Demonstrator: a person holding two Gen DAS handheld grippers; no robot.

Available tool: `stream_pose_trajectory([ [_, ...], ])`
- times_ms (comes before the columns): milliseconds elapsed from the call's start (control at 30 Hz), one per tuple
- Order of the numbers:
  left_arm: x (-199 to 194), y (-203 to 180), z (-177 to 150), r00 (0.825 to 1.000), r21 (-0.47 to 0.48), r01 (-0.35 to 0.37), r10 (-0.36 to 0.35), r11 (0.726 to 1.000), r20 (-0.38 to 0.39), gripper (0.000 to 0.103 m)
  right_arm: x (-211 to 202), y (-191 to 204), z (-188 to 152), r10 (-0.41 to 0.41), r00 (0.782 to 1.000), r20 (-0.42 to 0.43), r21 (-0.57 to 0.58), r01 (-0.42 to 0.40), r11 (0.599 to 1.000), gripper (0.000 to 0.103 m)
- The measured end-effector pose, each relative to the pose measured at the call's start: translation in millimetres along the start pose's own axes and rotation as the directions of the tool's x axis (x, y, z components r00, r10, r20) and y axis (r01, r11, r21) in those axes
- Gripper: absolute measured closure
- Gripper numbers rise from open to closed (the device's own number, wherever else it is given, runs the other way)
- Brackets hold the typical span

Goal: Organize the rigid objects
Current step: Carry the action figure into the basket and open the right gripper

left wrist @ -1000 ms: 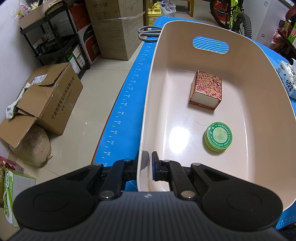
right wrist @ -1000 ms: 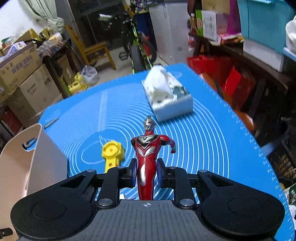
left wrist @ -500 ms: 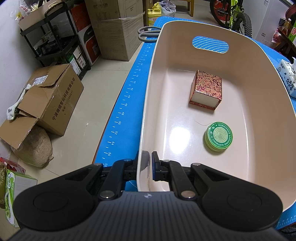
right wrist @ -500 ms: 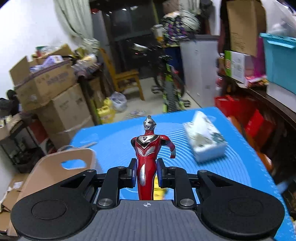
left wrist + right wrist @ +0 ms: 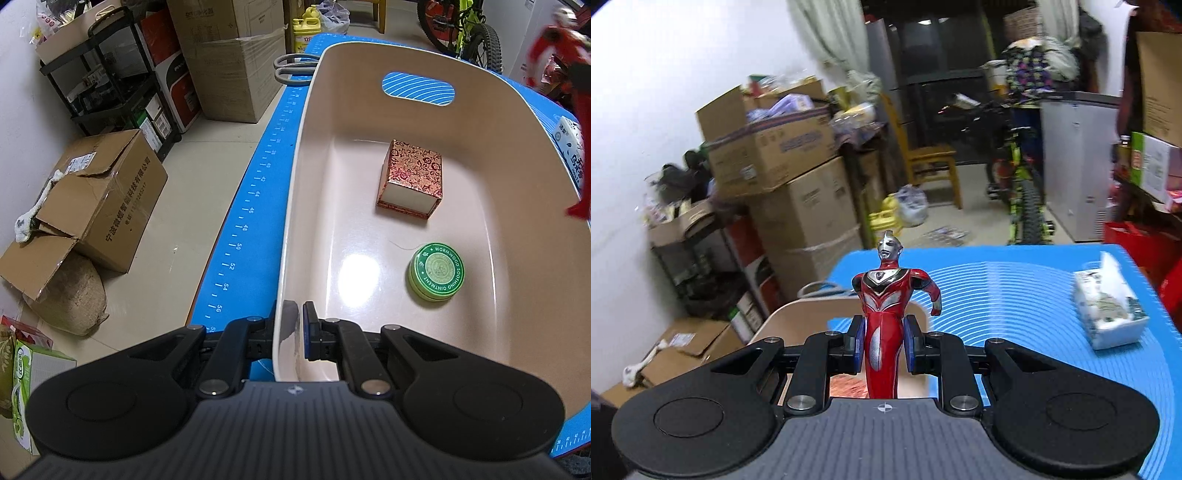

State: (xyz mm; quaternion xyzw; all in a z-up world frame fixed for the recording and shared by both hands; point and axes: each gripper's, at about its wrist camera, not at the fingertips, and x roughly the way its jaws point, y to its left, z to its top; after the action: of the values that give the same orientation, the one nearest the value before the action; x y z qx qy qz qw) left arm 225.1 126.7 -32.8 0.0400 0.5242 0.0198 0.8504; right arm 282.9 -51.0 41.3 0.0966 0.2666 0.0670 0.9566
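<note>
My left gripper (image 5: pixel 291 332) is shut on the near rim of the beige bin (image 5: pixel 295 206). Inside the bin lie a red patterned box (image 5: pixel 412 179) and a green round ointment tin (image 5: pixel 436 271). My right gripper (image 5: pixel 884 349) is shut on a red and silver hero figure (image 5: pixel 884 299), held upright above the bin (image 5: pixel 798 314). The figure also shows blurred at the right edge of the left wrist view (image 5: pixel 569 55), above the bin's right side.
The bin stands on a blue mat (image 5: pixel 1015 295). A tissue pack (image 5: pixel 1108 314) lies on the mat to the right. Grey scissors (image 5: pixel 291 68) lie beyond the bin. Cardboard boxes (image 5: pixel 103 199) and a shelf rack stand on the floor at left.
My right gripper has carried the figure up and leftward over the bin; the figure now enters the left wrist view. The left gripper has stayed on the rim.
</note>
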Motion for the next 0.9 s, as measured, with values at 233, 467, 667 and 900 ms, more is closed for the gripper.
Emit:
stream_pose_trajectory([
  [233,0.3,-1.6,0.6,1.000,0.006,-0.005,0.005,1.000,0.001,0.092,27.2,27.8,-16.2,0.046,0.995,-0.090,-0.032,-0.049,0.998,0.072],
  [467,0.7,-1.8,0.7,1.000,0.006,-0.005,0.005,1.000,0.001,0.092,54.0,40.9,-36.1,0.063,0.971,-0.229,-0.050,-0.077,0.996,0.072],
  [667,0.7,-2.0,0.7,1.000,0.006,-0.005,0.005,1.000,0.001,0.092,70.5,46.3,-50.4,0.023,0.941,-0.338,-0.090,-0.057,0.994,0.072],
  [900,0.9,-0.6,-1.1,1.000,0.009,-0.004,0.004,1.000,0.005,0.092,80.1,50.7,-58.6,0.000,0.908,-0.418,-0.116,-0.053,0.992,0.072],
])
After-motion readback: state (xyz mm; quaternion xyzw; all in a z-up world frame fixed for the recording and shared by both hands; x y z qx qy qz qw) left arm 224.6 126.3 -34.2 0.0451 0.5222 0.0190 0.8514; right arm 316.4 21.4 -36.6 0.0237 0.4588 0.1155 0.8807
